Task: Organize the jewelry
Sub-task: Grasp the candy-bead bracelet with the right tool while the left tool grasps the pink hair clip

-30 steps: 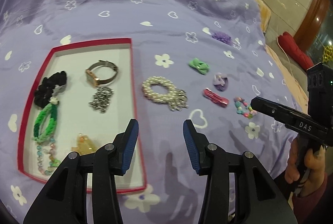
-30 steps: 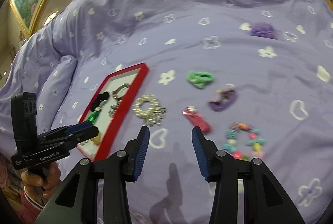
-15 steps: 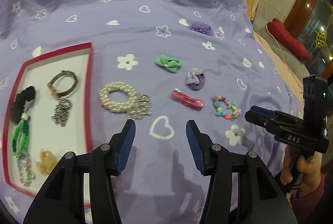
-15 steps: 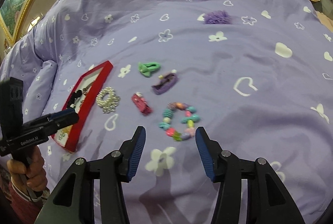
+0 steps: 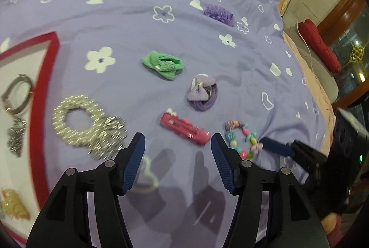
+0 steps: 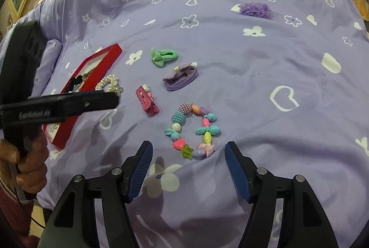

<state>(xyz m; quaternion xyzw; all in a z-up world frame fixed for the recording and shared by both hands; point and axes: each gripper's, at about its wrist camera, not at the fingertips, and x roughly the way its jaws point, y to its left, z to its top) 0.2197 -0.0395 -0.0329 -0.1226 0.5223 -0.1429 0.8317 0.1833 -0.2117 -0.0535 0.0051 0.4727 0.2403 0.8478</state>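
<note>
the right gripper [image 6: 188, 169], jaws wide, hovers over the multicolored bead bracelet [image 6: 193, 131] at centre frame on the purple bedspread [image 6: 253, 77]; the left gripper [image 5: 177, 162], jaws also wide, sits near the pink hair clip [image 5: 184, 128], red tray [image 5: 43, 77] at left edge.

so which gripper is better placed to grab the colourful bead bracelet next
Right. The right gripper is open with the bead bracelet just ahead, centred between its fingers. The left gripper is open too, but lines up nearer the pink hair clip.

Both wrist views look down close, sharing the beaded bracelet [image 6: 193, 131].
</note>
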